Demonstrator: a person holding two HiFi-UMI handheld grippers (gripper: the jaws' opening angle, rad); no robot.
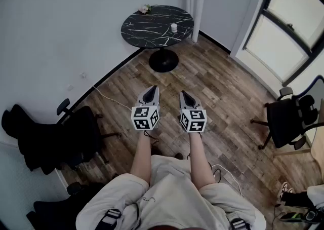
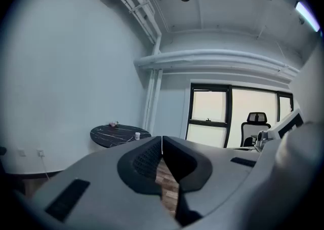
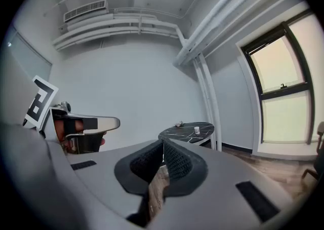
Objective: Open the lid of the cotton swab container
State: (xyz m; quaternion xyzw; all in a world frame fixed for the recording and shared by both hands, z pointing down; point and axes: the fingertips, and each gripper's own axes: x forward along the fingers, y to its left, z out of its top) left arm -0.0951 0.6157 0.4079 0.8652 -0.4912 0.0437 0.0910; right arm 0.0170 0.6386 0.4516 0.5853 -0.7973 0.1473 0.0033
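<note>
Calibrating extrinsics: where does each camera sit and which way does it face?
Head view: on the person's head, looking steeply down at wood floor; forearms, left claw, right claw show.
Left gripper view: rides left claw, faces along shut jaws toward table, window.
Right gripper view: rides right claw, faces table; left claw at its left.
Shared: all see the table and small white container.

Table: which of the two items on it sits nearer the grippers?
The small white container, near the middle of the table; the pinkish item lies at its far edge.
</note>
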